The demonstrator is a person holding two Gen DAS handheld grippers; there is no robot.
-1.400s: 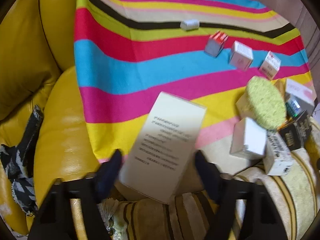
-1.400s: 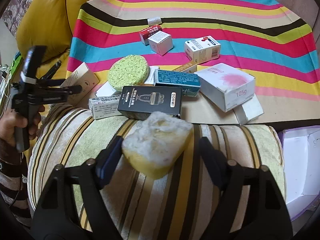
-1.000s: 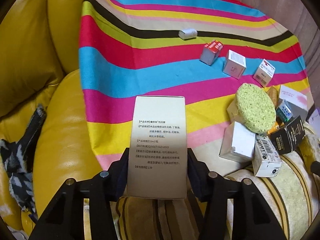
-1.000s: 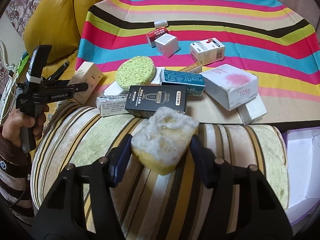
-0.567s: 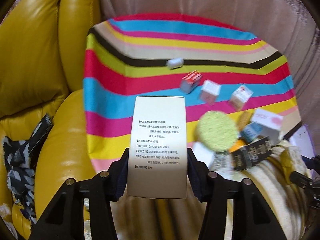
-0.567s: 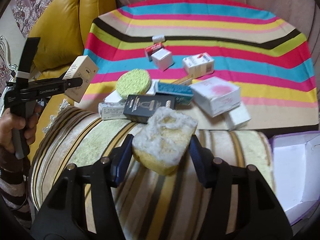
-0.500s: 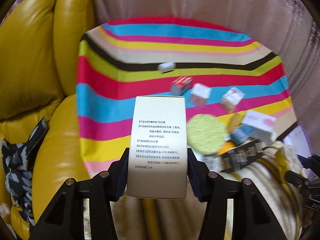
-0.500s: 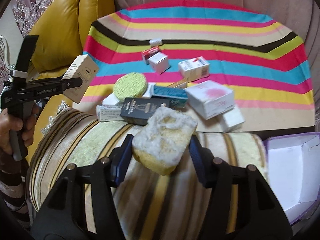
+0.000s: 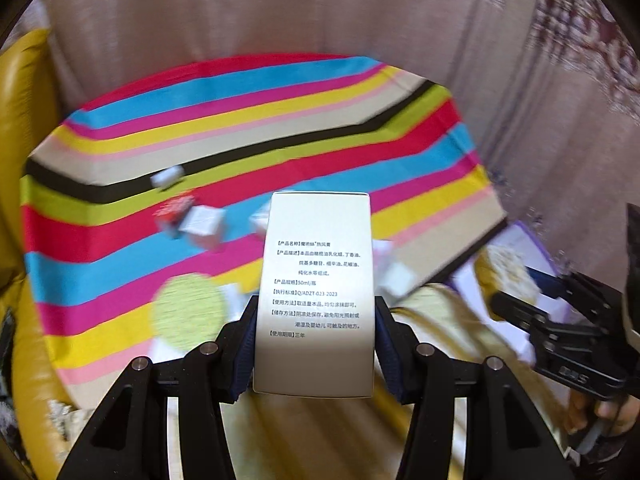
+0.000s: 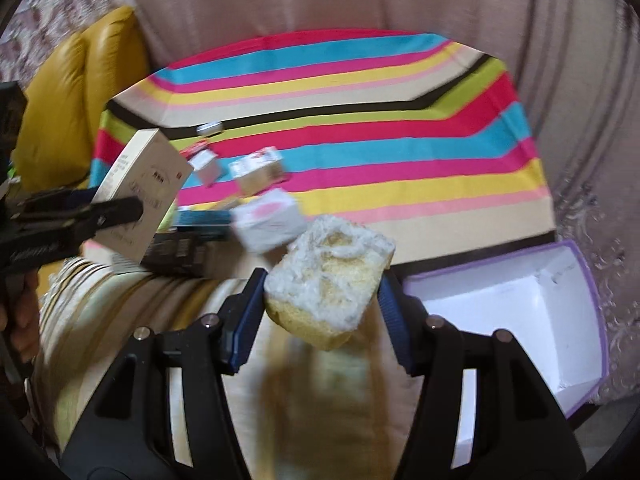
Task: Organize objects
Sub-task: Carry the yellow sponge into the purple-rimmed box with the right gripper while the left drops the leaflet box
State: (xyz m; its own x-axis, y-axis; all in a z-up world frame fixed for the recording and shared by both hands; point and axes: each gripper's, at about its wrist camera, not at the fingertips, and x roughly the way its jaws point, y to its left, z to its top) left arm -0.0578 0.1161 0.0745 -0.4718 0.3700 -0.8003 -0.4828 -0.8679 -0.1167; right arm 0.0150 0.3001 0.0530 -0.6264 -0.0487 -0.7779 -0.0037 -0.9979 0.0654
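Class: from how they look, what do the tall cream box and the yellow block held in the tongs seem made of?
Cream box: probably coated cardboard; flat printed panel, crisp edges, soft sheen.
Yellow sponge: apparently porous foam with a whitish fibrous scouring face; pitted, fuzzy texture. The blur leaves the fibre type open.

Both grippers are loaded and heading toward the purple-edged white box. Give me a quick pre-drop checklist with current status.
1. Left gripper grip on the tall cream printed carton: ok, fingers clamp both sides, carton upright.
2. Right gripper grip on the yellow sponge with white fuzzy top: ok, held between both pads, tilted.
3. Open purple-edged white box: ok, open, visible interior holds nothing.
4. Right gripper over the box: not ok, the box lies to its right.
5. Clearance between grippers: ok, apart in both views.
6. Remaining clutter on the striped cloth: cannot tell, blurred by motion.
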